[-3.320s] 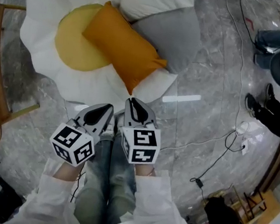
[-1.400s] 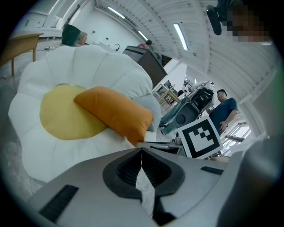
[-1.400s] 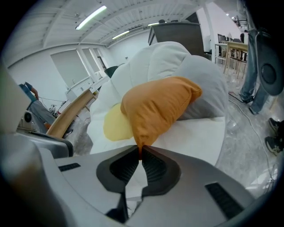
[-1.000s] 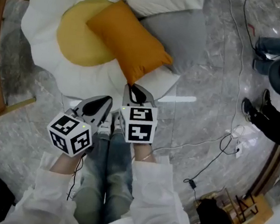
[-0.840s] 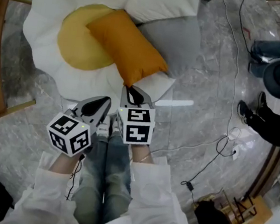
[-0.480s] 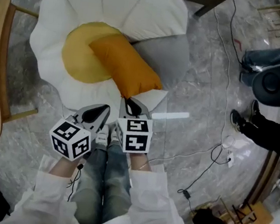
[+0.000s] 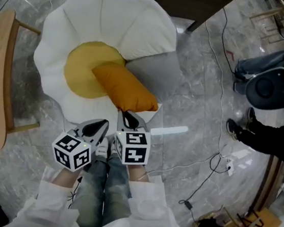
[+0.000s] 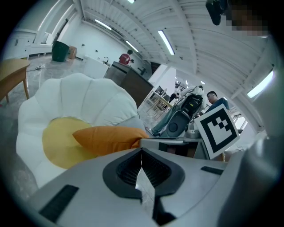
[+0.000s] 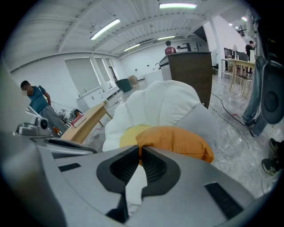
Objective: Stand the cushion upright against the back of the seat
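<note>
- At centre frame in the head view, the cushion [image 7: 124, 88] is lying flat on the seat [image 7: 117, 20].
- Just below it, the left gripper [image 7: 101, 126] and right gripper [image 7: 129, 119] are hovering side by side, both with jaws pressing together, gripping nothing.

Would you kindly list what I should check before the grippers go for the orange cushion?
1. Orange cushion upright against seat back: not ok, it lies on the seat.
2. Left gripper empty: ok.
3. Right gripper empty: ok.
4. Jaws apart for a grasp: not ok, both pairs are together.
5. Cushion's near corner uncovered: ok.
</note>
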Action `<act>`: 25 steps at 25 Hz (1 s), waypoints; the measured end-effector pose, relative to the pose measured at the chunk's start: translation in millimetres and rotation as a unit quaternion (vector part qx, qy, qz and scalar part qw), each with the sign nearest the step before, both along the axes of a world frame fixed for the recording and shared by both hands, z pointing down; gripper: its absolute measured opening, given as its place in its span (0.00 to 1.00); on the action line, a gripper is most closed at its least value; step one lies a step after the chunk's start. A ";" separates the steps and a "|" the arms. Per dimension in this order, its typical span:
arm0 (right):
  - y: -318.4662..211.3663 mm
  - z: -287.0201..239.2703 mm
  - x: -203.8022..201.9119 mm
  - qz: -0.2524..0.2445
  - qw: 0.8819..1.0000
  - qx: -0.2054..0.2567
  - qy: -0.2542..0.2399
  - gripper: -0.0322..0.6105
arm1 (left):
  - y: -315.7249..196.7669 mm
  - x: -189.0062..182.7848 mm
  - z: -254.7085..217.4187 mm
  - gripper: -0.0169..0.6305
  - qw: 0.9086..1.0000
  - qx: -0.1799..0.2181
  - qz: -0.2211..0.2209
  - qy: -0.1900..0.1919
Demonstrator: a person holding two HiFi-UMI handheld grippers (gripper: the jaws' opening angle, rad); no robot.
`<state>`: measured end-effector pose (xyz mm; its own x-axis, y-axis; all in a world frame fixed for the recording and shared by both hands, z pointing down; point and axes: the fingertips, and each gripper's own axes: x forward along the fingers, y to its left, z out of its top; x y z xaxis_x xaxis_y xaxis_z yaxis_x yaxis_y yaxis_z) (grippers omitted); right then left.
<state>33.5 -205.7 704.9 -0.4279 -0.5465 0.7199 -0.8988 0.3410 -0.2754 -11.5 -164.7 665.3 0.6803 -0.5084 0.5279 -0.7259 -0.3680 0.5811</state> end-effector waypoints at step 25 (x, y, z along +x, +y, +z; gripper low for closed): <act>-100.1 -102.2 -33.9 0.008 0.997 0.037 -0.063 0.09 | -57.5 -25.1 -72.2 0.04 0.999 0.031 -0.025 0.003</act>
<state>-0.4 -305.9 602.6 -0.5027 -0.6031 0.6193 -0.8645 0.3499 -0.3609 -36.5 -222.2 593.1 0.6571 -0.5725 0.4903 -0.7401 -0.3669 0.5636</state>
